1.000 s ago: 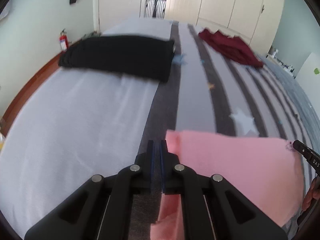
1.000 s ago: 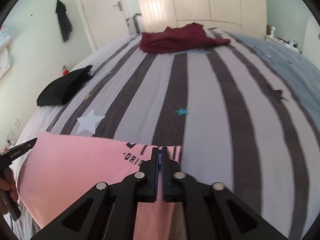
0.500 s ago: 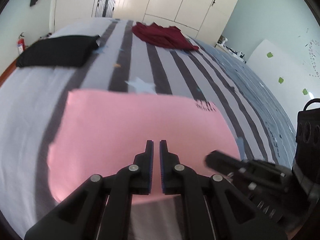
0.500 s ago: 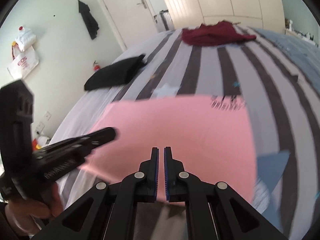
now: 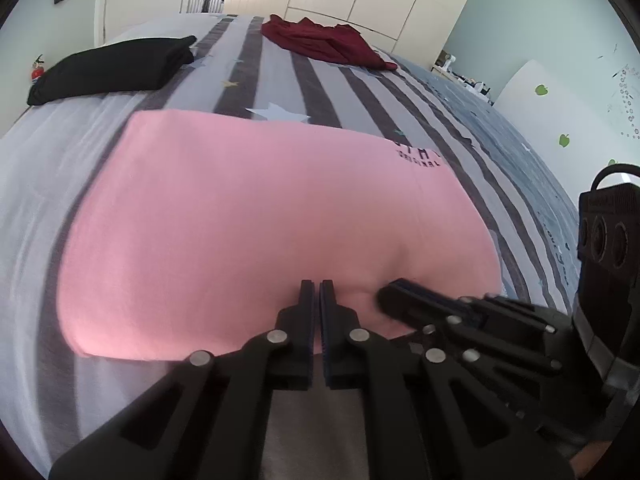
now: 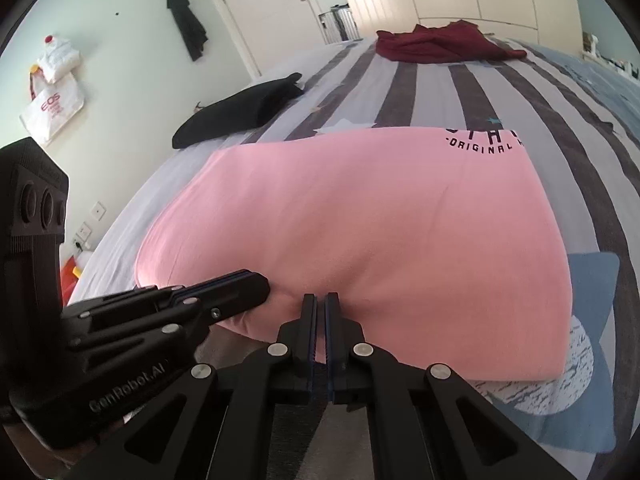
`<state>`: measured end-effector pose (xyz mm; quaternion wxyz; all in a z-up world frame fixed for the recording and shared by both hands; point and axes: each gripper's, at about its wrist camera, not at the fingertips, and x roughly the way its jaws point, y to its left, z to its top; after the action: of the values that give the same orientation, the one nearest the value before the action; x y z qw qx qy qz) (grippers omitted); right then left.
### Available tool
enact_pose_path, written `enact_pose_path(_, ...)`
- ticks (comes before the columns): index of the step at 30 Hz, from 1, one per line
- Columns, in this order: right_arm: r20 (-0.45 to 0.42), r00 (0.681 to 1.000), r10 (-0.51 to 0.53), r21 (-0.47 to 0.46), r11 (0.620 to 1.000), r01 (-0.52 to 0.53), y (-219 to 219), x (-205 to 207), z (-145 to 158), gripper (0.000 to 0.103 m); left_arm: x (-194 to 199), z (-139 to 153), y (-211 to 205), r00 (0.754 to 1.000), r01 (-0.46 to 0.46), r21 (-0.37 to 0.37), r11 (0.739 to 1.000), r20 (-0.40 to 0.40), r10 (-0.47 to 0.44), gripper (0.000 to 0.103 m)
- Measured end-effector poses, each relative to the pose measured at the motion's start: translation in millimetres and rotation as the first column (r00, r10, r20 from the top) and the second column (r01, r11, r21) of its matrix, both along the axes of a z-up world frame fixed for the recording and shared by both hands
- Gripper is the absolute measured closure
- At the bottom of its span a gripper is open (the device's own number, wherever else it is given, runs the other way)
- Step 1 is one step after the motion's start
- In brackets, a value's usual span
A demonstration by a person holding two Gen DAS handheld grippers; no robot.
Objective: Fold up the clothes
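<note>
A pink garment (image 5: 260, 220) (image 6: 380, 220) lies folded into a wide rectangle on the striped bed (image 5: 360, 92), with black lettering at its far right corner. My left gripper (image 5: 317, 284) (image 6: 260, 282) is shut, its tips against the garment's near folded edge. My right gripper (image 6: 321, 298) (image 5: 386, 294) is also shut, just to the right of the left one, at the same near edge. The fabric dimples a little around both tips. I see no cloth caught between either pair of fingers.
A folded black garment (image 5: 116, 68) (image 6: 240, 112) lies at the far left of the bed. A crumpled maroon garment (image 5: 324, 42) (image 6: 440, 44) lies at the far end. Wardrobe doors and a door stand behind. A white bag (image 6: 52, 104) hangs on the left wall.
A second ago each gripper held a pink corner at the garment's far edge. Both have let go and drawn back over the garment to its near edge, close together.
</note>
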<state>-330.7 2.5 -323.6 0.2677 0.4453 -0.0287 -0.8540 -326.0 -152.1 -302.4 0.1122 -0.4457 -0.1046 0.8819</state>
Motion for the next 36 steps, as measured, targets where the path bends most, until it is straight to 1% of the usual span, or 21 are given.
enact_pose_path(2,0.001,1.0,0.0,0.012,1.0,0.0,2.5,-0.3,-4.5,0.103,2.3,7.9,-13.8,0.999,-0.041,-0.018,0.999,-0.01,0.041,0.1)
enact_pose_path(5,0.008,1.0,-0.009,0.024,1.0,0.009,13.8,-1.9,-10.2,0.103,6.9,3.9,-40.0,0.997,-0.08,-0.042,0.996,0.0,0.08,0.101)
enact_pose_path(7,0.012,1.0,-0.018,0.028,0.999,0.018,25.0,-3.4,-12.3,0.103,9.1,2.4,-50.2,0.997,-0.072,-0.041,0.997,0.002,0.072,0.101)
enact_pose_path(10,0.01,1.0,-0.028,0.044,0.999,0.027,32.9,-5.9,-6.9,0.103,8.5,11.6,-50.1,0.998,-0.061,-0.076,0.995,-0.008,0.061,0.101)
enact_pose_path(12,0.006,0.998,-0.057,0.06,0.997,0.056,40.1,-7.4,-2.7,0.103,7.2,19.3,-58.1,0.995,-0.095,-0.07,0.993,-0.017,0.094,0.101)
enact_pose_path(13,0.007,0.997,-0.076,0.06,0.995,0.075,45.7,-8.8,-1.3,0.103,7.3,20.5,-63.0,0.994,-0.111,-0.081,0.991,-0.021,0.11,0.101)
enact_pose_path(15,0.019,0.993,-0.113,0.066,0.992,0.112,59.5,-11.6,-2.6,0.103,8.1,15.6,-75.9,0.989,-0.145,-0.098,0.985,-0.011,0.145,0.101)
enact_pose_path(16,0.024,0.991,-0.129,0.069,0.99,0.127,66.1,-12.4,-4.5,0.103,8.5,12.2,-82.0,0.987,-0.16,-0.094,0.983,0.0,0.161,0.101)
enact_pose_path(18,0.028,0.99,-0.14,0.068,0.988,0.138,74.7,-12.3,-8.1,0.103,9.7,7.1,-86.9,0.987,-0.16,-0.078,0.984,0.012,0.162,0.101)
enact_pose_path(20,0.034,0.99,-0.14,0.059,0.989,0.138,78.4,-12.4,-10.2,0.103,10.2,2.9,-86.5,0.989,-0.147,-0.087,0.985,0.008,0.149,0.101)
enact_pose_path(23,0.078,0.984,-0.161,0.01,0.987,0.16,86.6,-15.9,-13.6,0.103,8.8,2.4,-87.2,0.986,-0.162,-0.074,0.984,0.018,0.164,0.101)
enact_pose_path(24,0.081,0.983,-0.163,0.013,0.987,0.162,87.3,-16.6,-12.6,0.103,8.8,4.4,-86.6,0.985,-0.169,-0.074,0.983,0.023,0.171,0.101)
enact_pose_path(27,0.081,0.98,-0.181,0.05,0.983,0.177,88.8,-17.1,-6.2,0.103,5.2,17.8,-85.8,0.979,-0.198,-0.124,0.972,0.027,0.203,0.101)
enact_pose_path(28,0.081,0.977,-0.197,0.062,0.979,0.193,89.7,-19.4,-2.6,0.103,1.7,24.7,-86.1,0.976,-0.212,-0.15,0.966,0.014,0.217,0.101)
enact_pose_path(29,0.08,0.973,-0.219,0.073,0.974,0.213,90.5,-23.3,2.3,0.103,-1.8,32.1,-87.0,0.974,-0.226,-0.154,0.962,-0.006,0.228,0.101)
enact_pose_path(31,0.068,0.966,-0.25,0.082,0.966,0.245,89.9,-32.8,13.6,0.097,-16.0,49.0,-91.4,0.966,-0.258,-0.134,0.957,-0.058,0.253,0.101)
enact_pose_path(33,0.027,0.969,-0.245,0.056,0.968,0.244,81.8,-46.8,27.0,0.097,-33.3,55.4,-91.0,0.966,-0.252,-0.135,0.958,-0.087,0.242,0.101)
enact_pose_path(36,-0.023,0.981,-0.193,0.041,0.98,0.194,56.1,-73.4,30.8,0.097,-63.9,53.1,-83.4,0.974,-0.213,-0.145,0.966,-0.116,0.197,0.101)
